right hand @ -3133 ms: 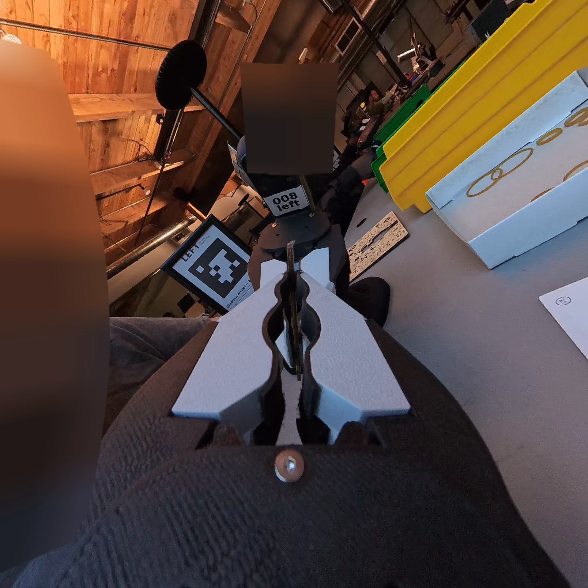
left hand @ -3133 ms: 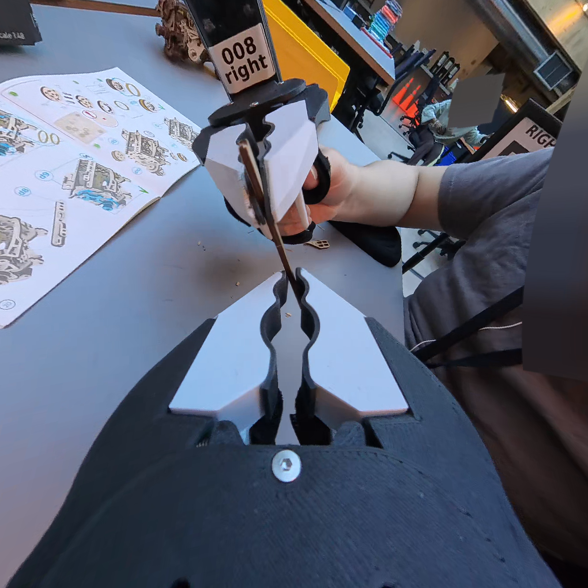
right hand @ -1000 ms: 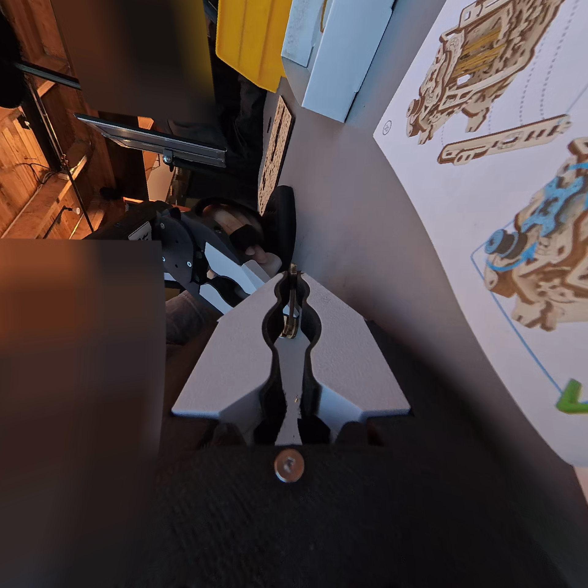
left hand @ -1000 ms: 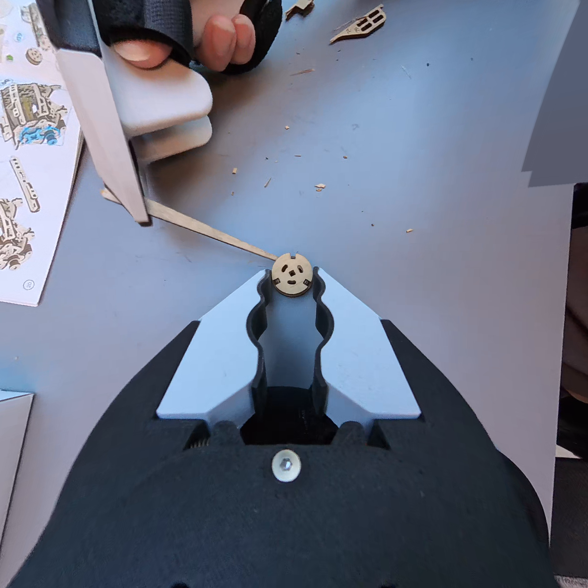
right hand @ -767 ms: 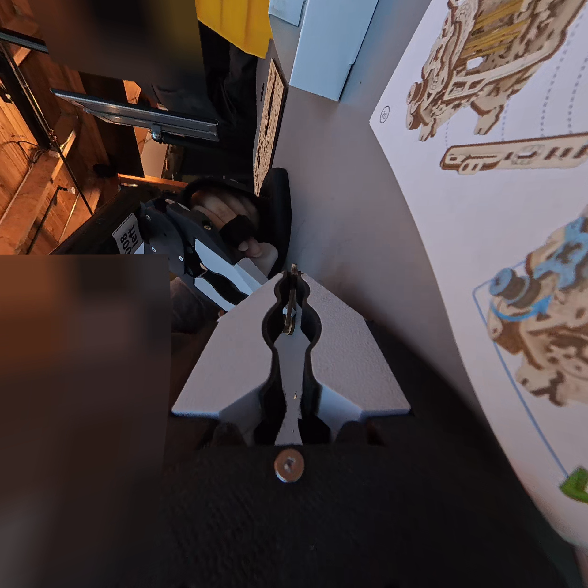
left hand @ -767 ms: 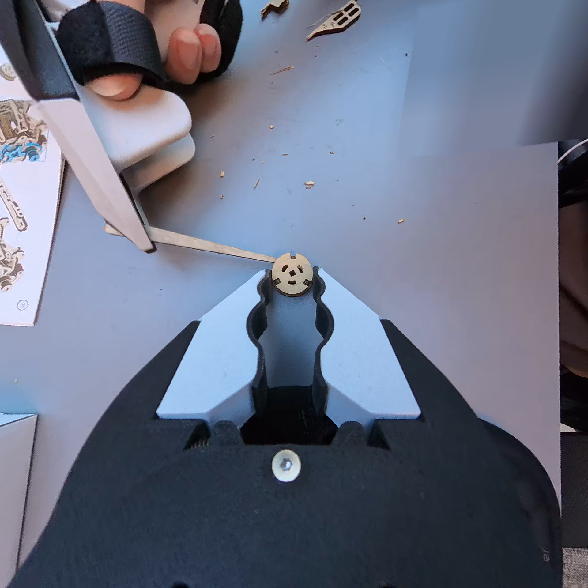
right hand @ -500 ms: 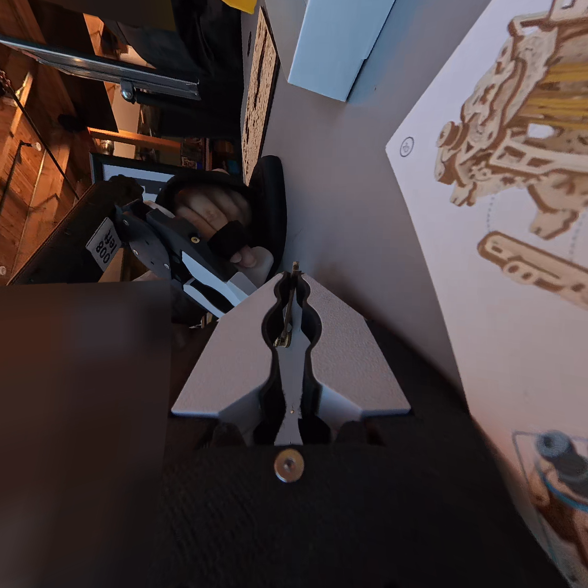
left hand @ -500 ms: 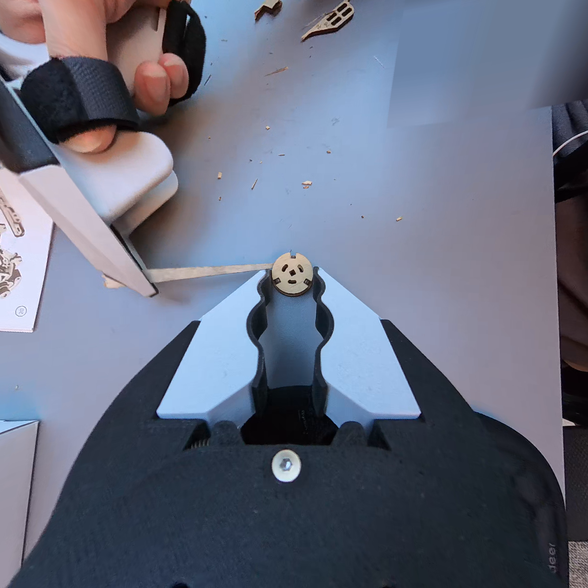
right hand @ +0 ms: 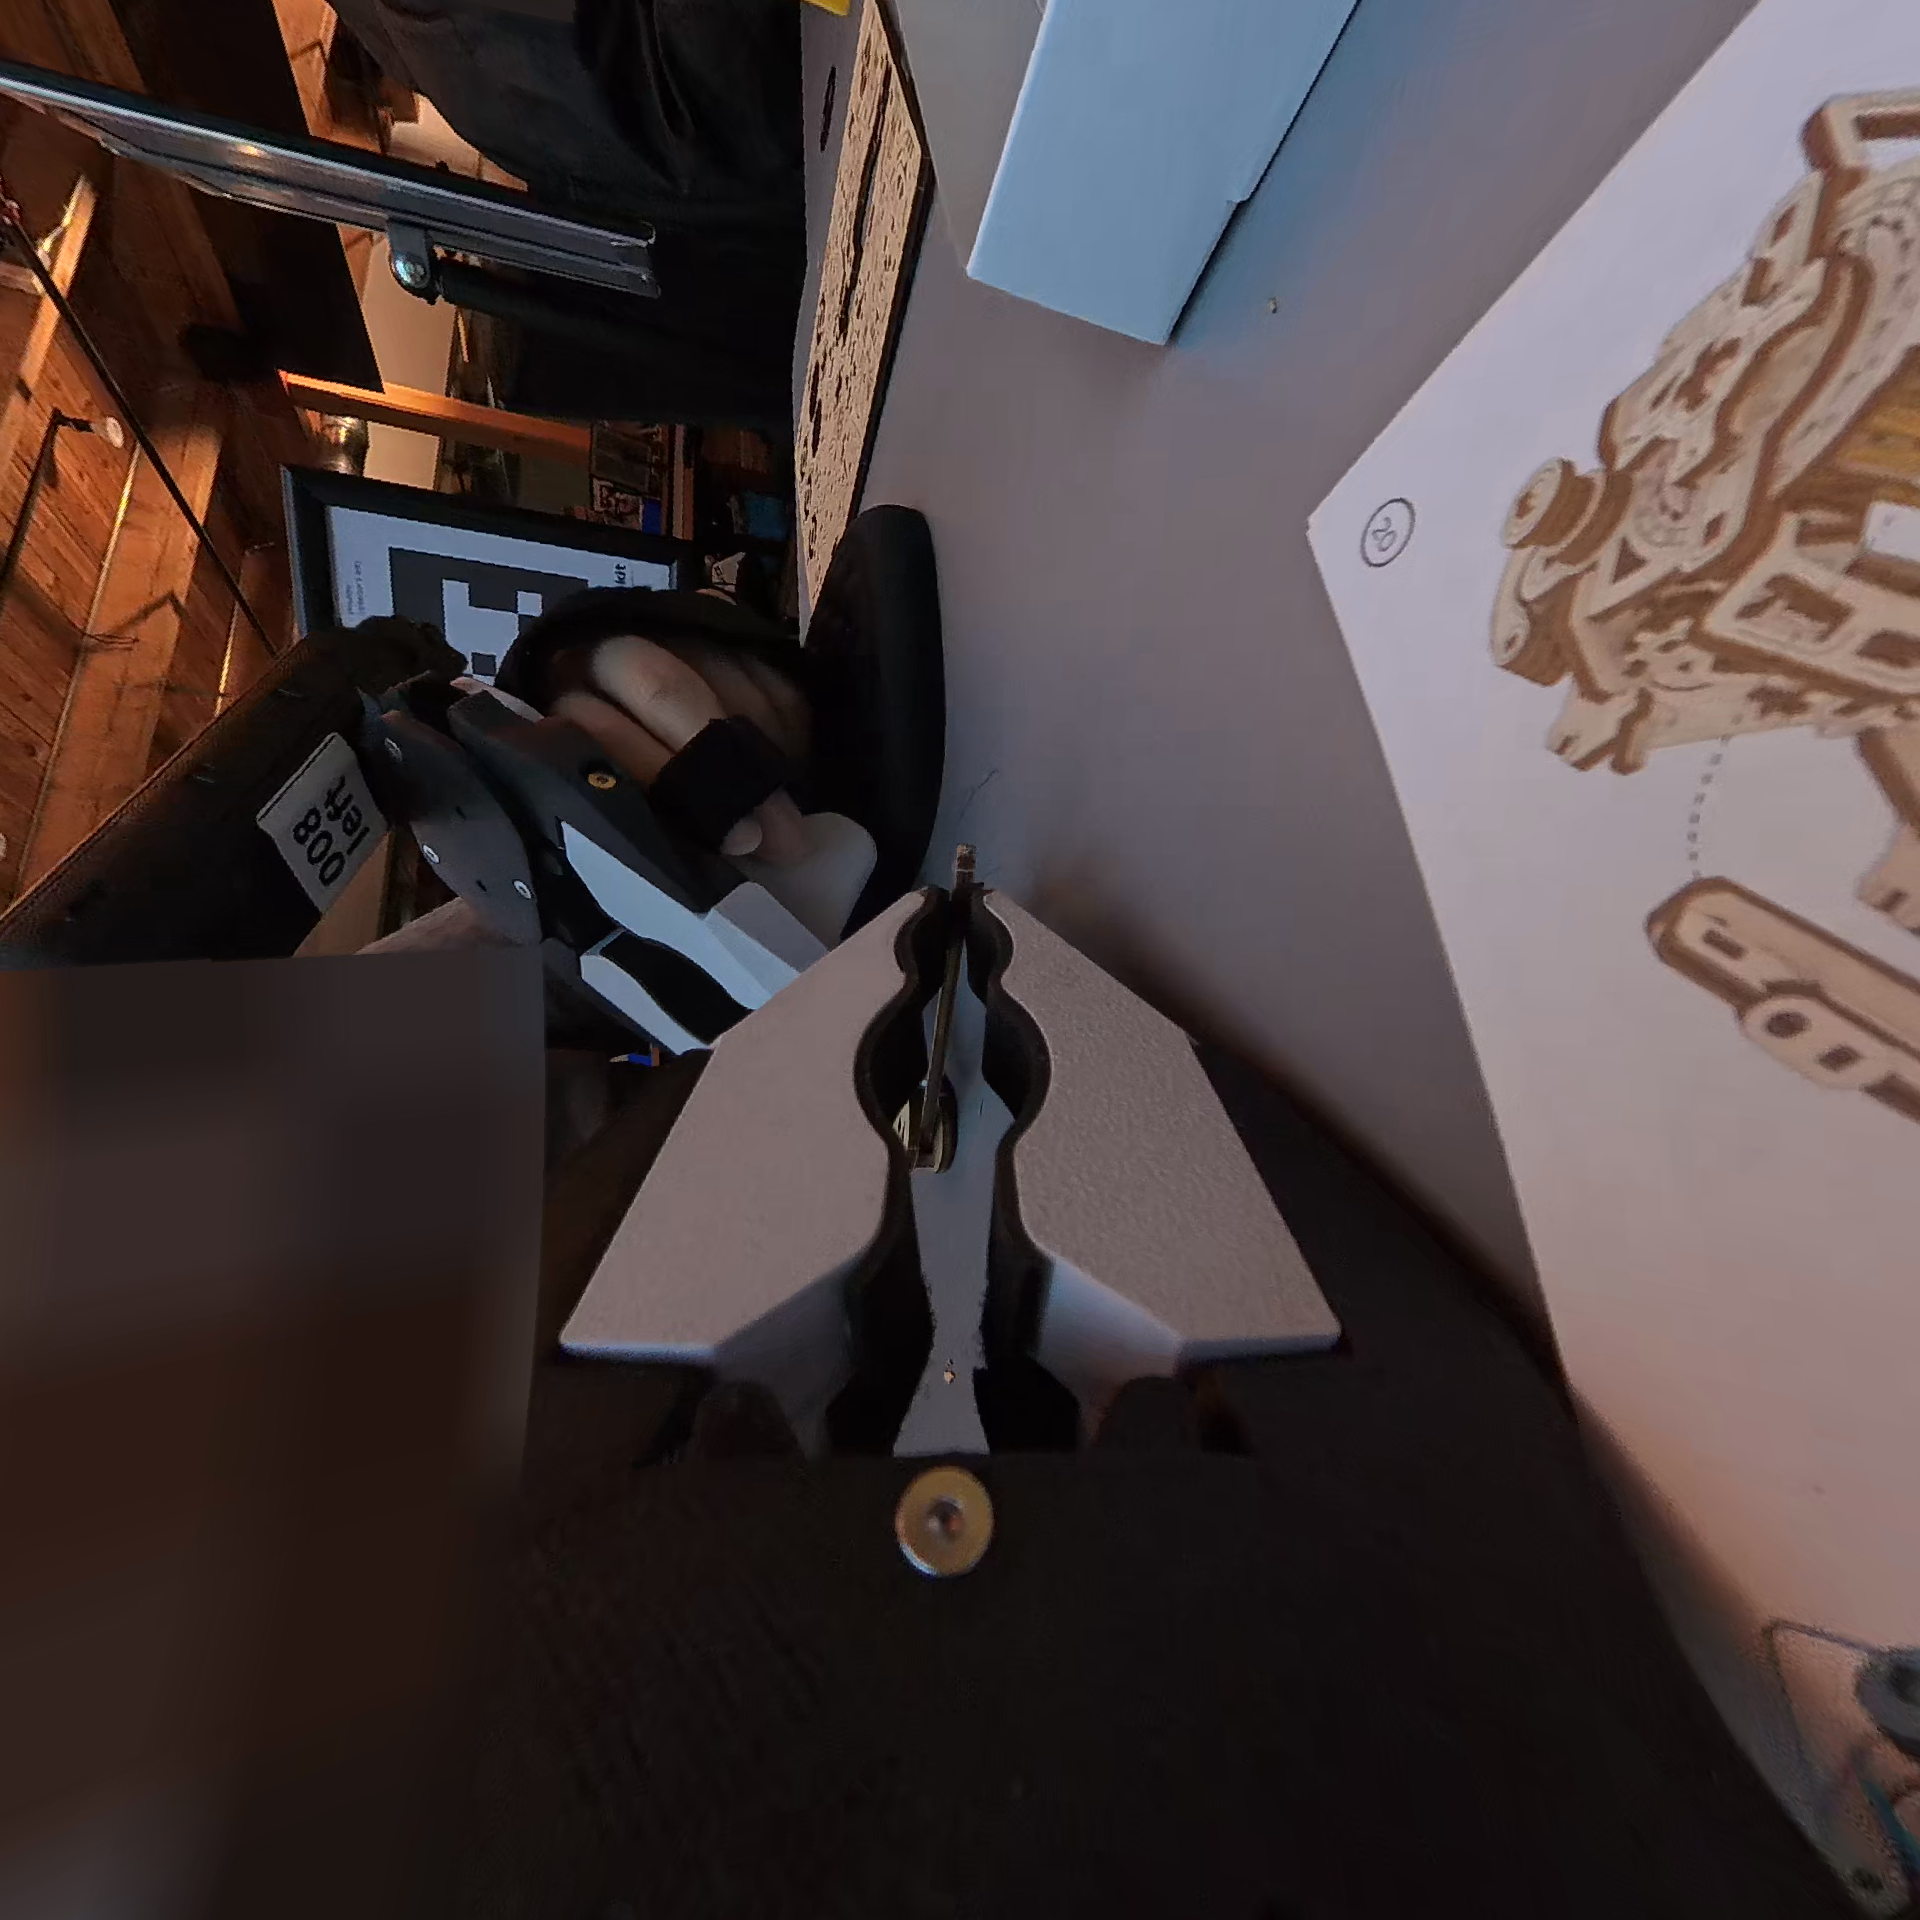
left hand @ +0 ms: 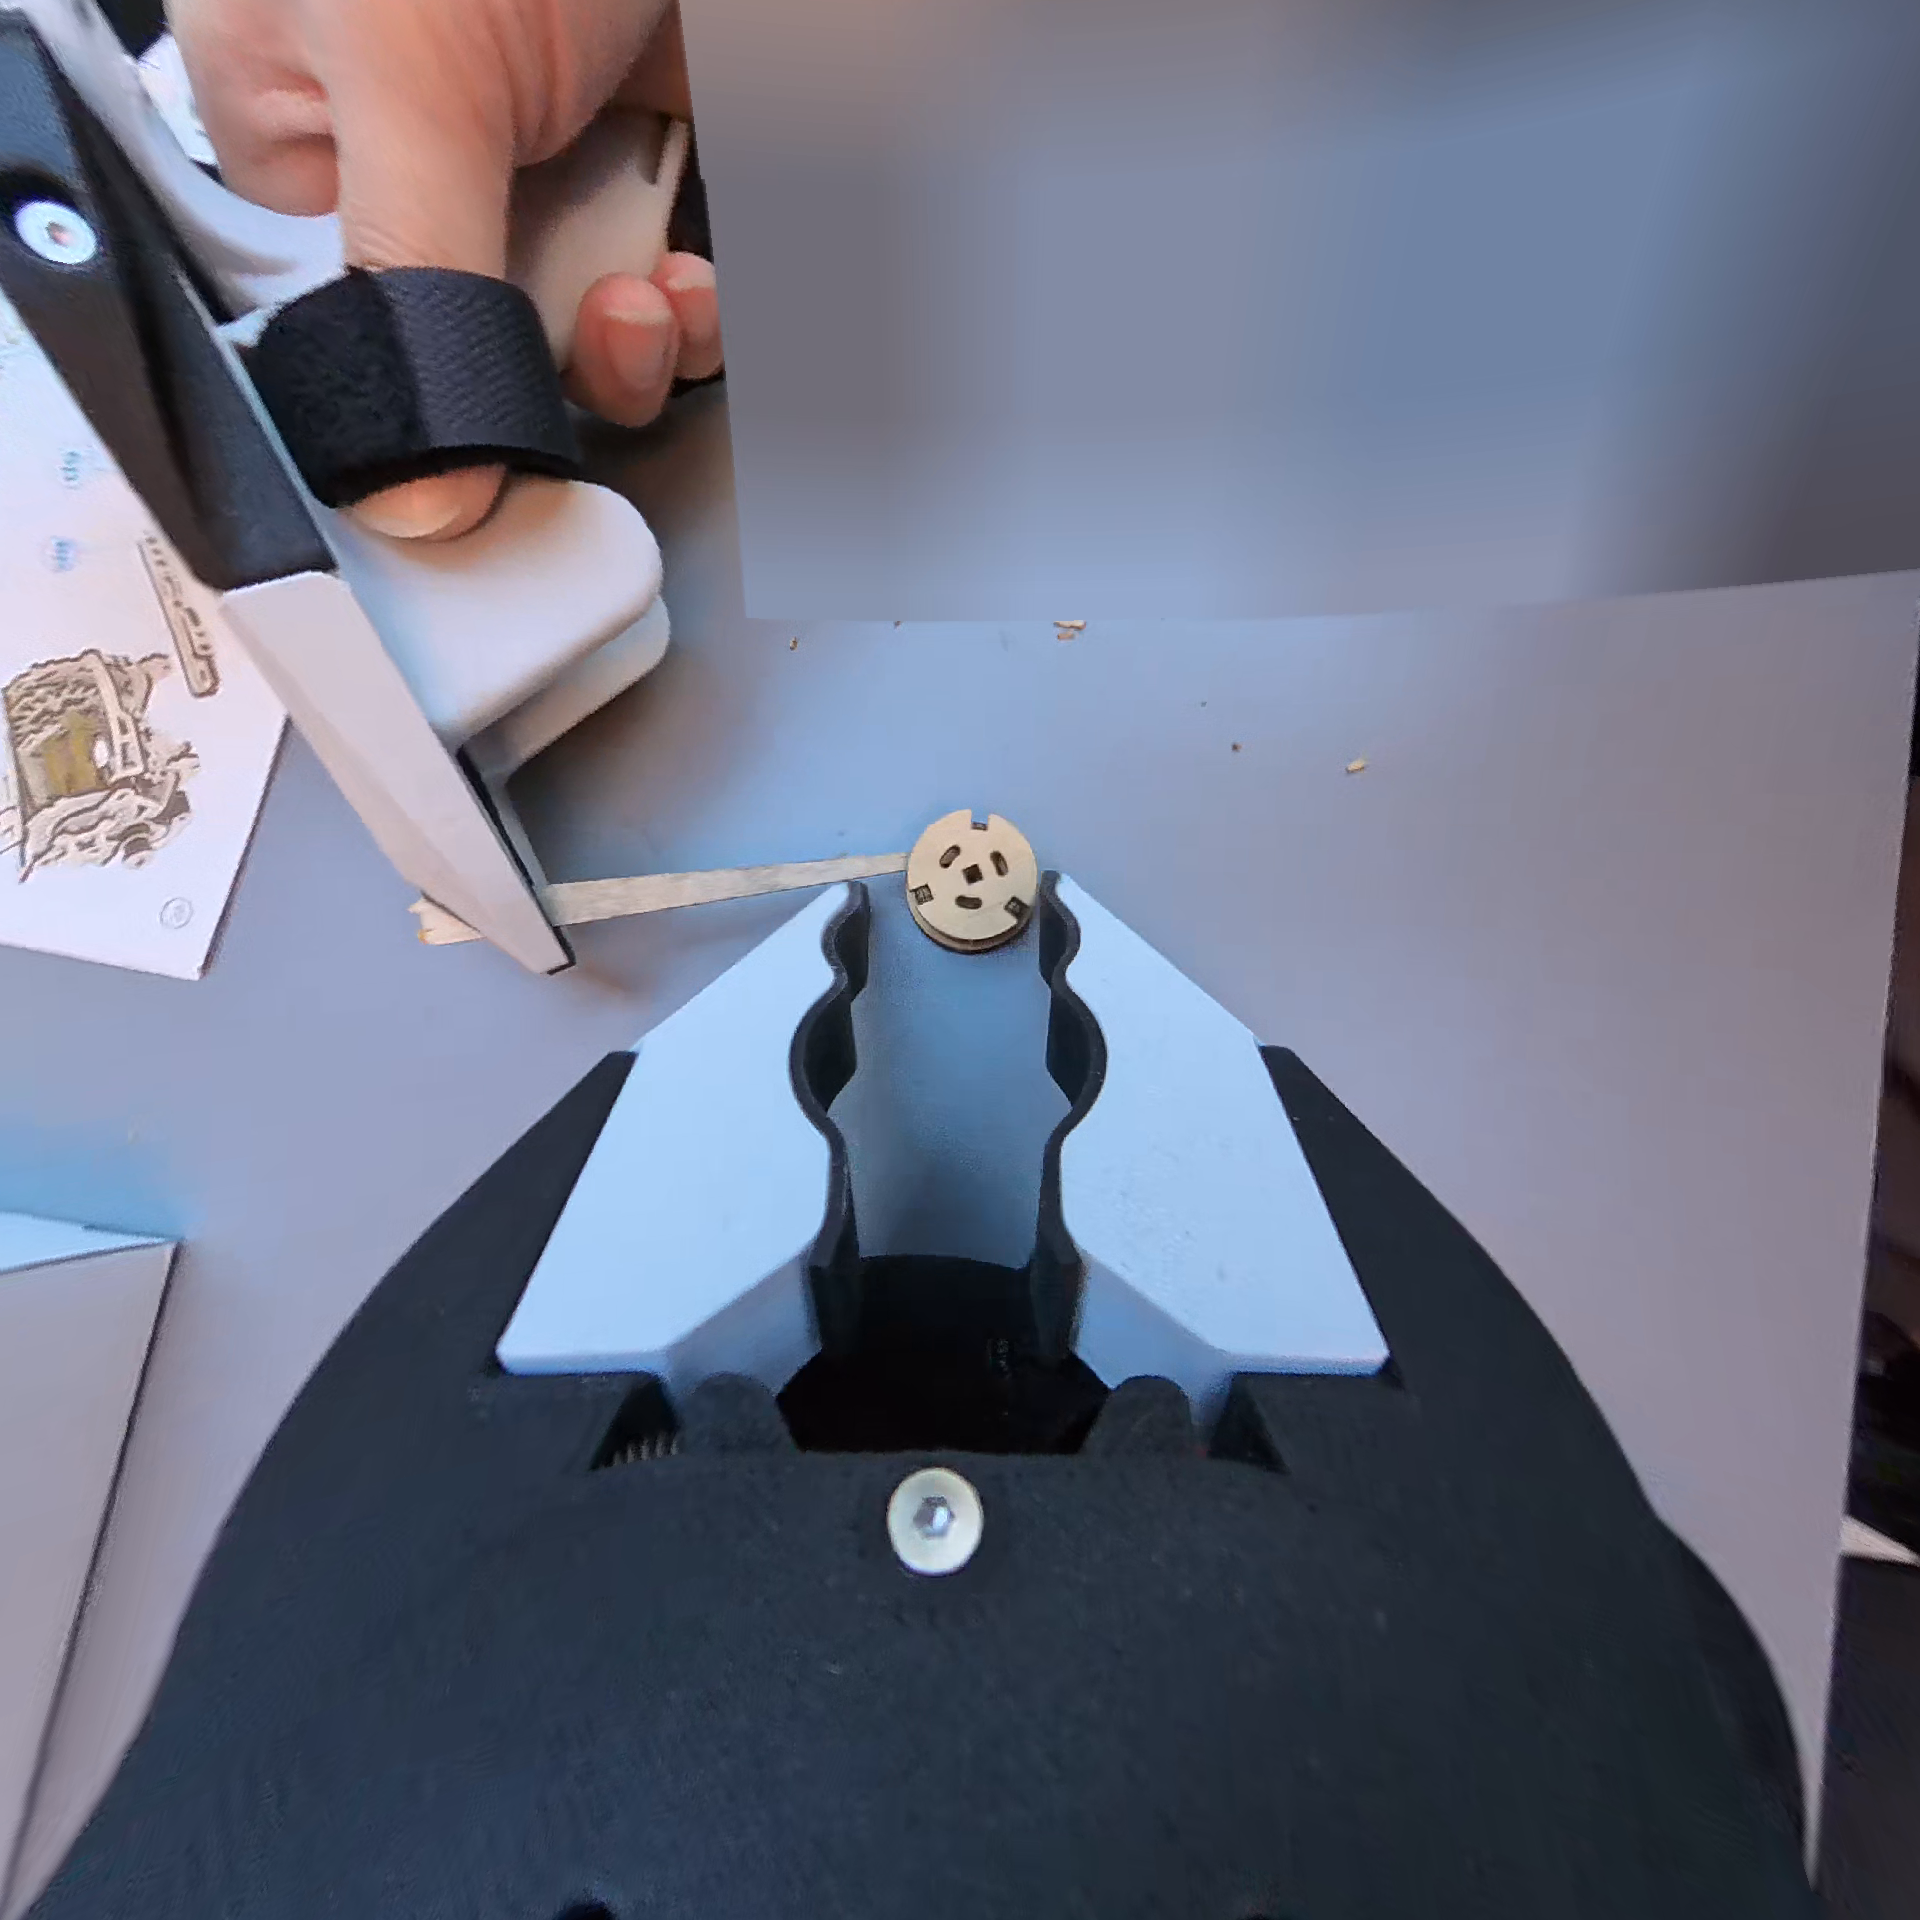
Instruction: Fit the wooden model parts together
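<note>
one wooden disc [left hand: 971,896], one wooden strip [left hand: 727,891], two tools [left hand: 948,894]

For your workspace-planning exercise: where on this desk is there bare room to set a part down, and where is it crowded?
Bare grey table lies right of the wooden disc, with only a few wood crumbs. Another open strip lies between the white box and the instruction sheet. Crowded: left of the disc, where the right tongs hold the thin strip beside the sheet.

The right gripper [right hand: 961,914] jaws pinch a thin wooden strip [right hand: 943,1029] edge-on.
</note>
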### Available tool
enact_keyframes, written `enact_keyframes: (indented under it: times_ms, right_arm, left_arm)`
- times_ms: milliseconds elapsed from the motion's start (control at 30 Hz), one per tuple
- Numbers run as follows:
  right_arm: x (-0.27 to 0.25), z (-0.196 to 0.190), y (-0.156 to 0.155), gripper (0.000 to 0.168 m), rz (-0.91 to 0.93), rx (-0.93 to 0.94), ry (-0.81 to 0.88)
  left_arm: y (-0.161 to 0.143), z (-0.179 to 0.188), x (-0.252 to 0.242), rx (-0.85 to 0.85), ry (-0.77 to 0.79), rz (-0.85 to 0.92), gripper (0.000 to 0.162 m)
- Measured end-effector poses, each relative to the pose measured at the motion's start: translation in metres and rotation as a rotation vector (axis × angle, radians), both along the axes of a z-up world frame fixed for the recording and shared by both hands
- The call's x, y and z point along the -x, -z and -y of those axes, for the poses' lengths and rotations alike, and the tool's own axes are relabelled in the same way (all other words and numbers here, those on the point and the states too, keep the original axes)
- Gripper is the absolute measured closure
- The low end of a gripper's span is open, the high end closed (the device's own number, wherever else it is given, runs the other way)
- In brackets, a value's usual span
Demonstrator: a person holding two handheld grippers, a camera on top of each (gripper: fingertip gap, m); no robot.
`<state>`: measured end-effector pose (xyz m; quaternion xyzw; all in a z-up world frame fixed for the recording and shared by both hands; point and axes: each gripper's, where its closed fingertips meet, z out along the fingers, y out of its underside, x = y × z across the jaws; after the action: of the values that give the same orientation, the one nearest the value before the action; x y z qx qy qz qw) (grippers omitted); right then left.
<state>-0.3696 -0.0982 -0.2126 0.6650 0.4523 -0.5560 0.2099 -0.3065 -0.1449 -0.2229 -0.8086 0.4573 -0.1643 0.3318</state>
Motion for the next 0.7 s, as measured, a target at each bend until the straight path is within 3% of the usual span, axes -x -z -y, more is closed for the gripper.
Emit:
enact_keyframes:
  times_ms: [200, 267, 433, 600, 700]
  right_arm:
    - [-0.001, 0.000, 0.001, 0.167, -0.010, -0.026, 0.009]
    - [-0.002, 0.000, 0.001, 0.166, -0.010, -0.028, 0.008]
    - [-0.002, 0.000, 0.002, 0.166, -0.010, -0.035, 0.005]
    - [-0.003, 0.000, 0.004, 0.166, -0.011, -0.062, 0.003]
    - [-0.003, 0.000, 0.004, 0.166, -0.013, -0.057, 0.005]
  left_arm:
    - [-0.011, 0.000, -0.009, 0.008, -0.189, 0.069, 0.131]
    - [-0.015, -0.002, -0.011, -0.046, -0.201, 0.058, 0.139]
    - [-0.006, 0.003, -0.015, -0.168, 0.002, -0.113, 0.137]
    - [-0.021, 0.001, -0.018, -0.107, 0.113, -0.020, 0.147]
    - [-0.020, 0.005, -0.021, -0.033, 0.150, 0.031, 0.140]
